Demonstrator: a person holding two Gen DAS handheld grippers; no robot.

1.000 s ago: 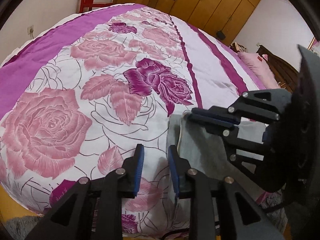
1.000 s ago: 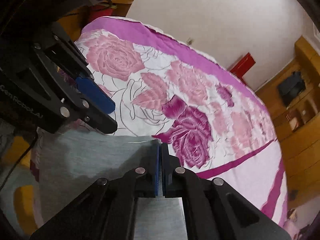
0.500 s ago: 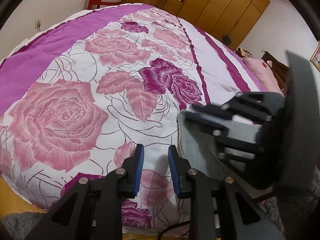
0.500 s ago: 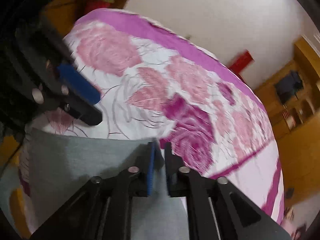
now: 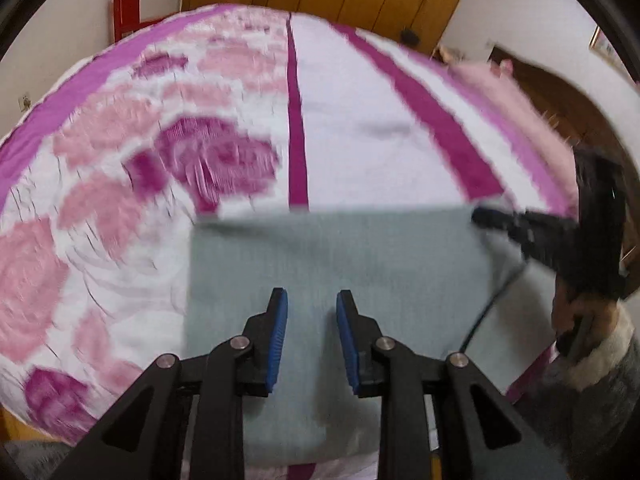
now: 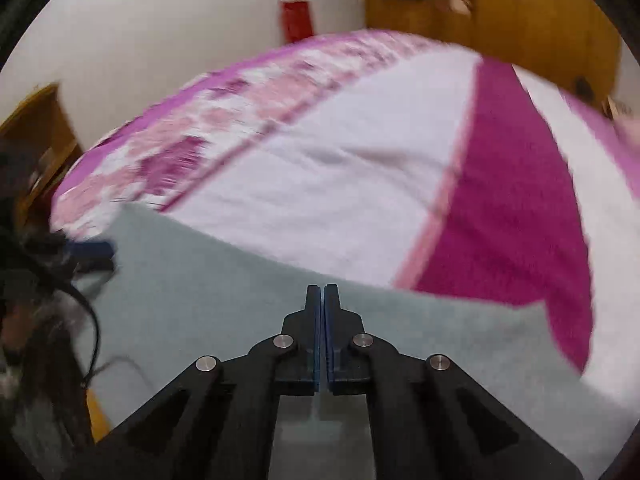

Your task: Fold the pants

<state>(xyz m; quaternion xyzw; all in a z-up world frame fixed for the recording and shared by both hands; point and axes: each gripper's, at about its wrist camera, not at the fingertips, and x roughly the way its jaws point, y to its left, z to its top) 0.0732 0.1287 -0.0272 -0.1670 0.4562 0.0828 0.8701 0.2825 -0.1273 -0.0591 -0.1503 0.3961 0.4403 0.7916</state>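
Pants point(image 5: 336, 264), grey and folded into a flat panel, are lying at the near edge of the bedspread point(image 5: 360, 92), long axis running left to right. The left gripper point(image 5: 311, 340) is hovering over the near middle, jaws parted and empty. The right gripper point(image 6: 322, 336), fully closed, is hovering over the right end; whether cloth is pinched cannot be told.

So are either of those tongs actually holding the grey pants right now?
The left tongs stand open above the grey pants, gripping nothing. The right tongs are shut over the cloth, but blur hides whether fabric is pinched between them.
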